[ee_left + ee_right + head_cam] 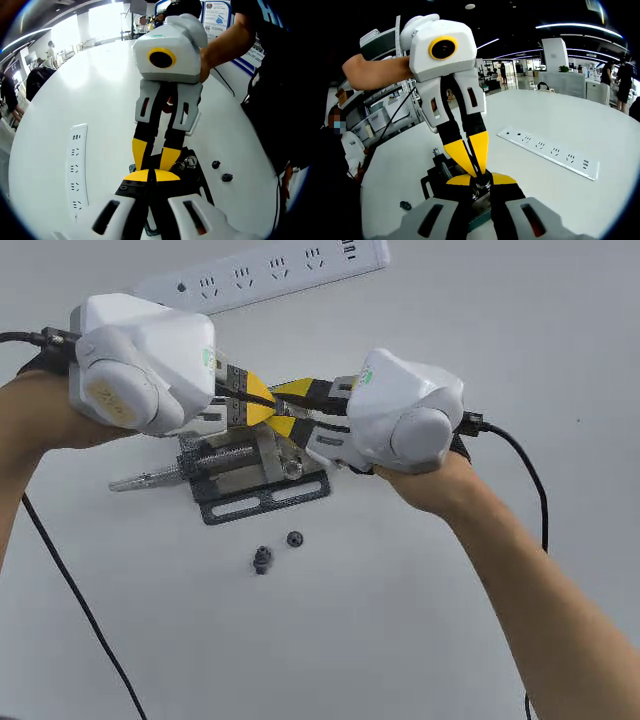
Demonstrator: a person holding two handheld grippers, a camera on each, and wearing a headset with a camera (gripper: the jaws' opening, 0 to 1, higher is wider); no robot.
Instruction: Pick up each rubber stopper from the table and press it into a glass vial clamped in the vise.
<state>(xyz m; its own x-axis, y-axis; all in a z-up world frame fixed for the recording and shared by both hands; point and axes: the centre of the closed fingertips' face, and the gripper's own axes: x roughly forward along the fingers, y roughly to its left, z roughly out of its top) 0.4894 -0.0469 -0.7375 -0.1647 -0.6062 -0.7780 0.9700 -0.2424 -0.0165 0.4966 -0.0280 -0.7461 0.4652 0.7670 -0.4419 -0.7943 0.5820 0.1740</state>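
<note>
My tongs meet above the vise (262, 495).
Left tongs (273, 404) pressed together, right tongs (279, 408) spread; rubber stoppers (262, 560) at six o'clock.

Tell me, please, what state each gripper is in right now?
Left gripper: shut; anything held cannot be told.
Right gripper: open, above the vise.

Two black rubber stoppers (262, 560) lie loose at six o'clock of the vise (255, 502) before me, its glass vial (292, 468) clamped.
</note>
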